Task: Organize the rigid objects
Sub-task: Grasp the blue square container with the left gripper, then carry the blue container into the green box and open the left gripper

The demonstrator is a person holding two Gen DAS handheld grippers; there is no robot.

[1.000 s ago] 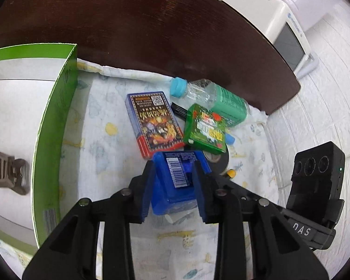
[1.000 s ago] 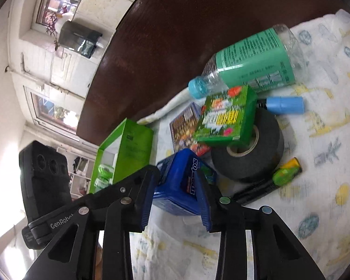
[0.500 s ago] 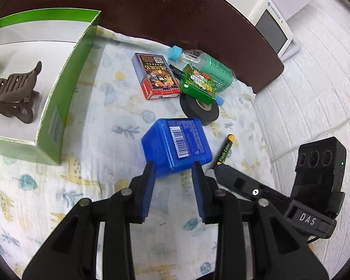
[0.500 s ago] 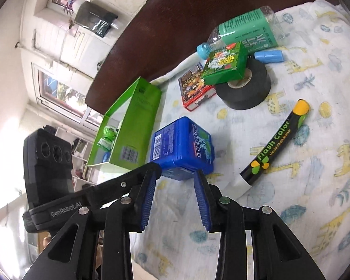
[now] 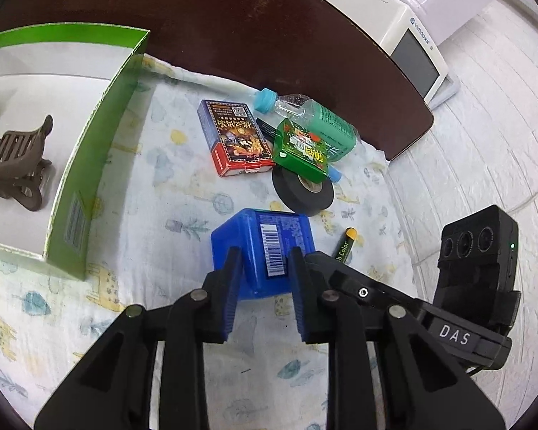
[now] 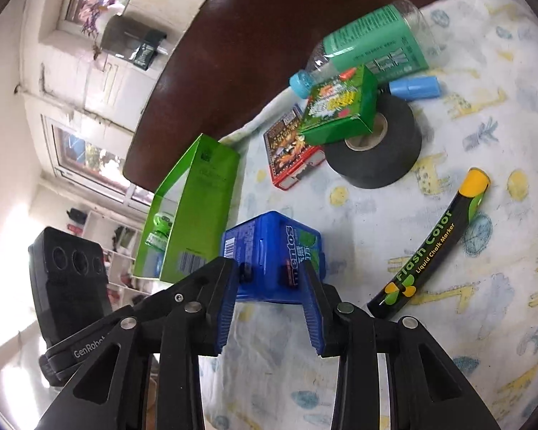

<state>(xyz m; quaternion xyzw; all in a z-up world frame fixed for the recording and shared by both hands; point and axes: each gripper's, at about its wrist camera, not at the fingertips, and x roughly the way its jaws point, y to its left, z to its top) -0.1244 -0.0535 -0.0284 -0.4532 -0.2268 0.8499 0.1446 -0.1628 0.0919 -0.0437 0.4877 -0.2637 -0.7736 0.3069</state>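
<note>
the blue box [image 5: 265, 251] sits on the printed cloth [image 5: 161, 222] over the table [image 5: 233, 36], just beside the green tray [image 5: 89, 165]. both tongs face it from opposite sides: the left tongs [image 5: 263, 268] and the right tongs [image 6: 269, 279] each stand apart with the box at their tips, neither clamped on it. beyond lie the black tape roll [image 5: 301, 193], card box [image 5: 233, 136] and bottle [image 5: 315, 118]; the marker [image 6: 434, 240] lies near the box.
</note>
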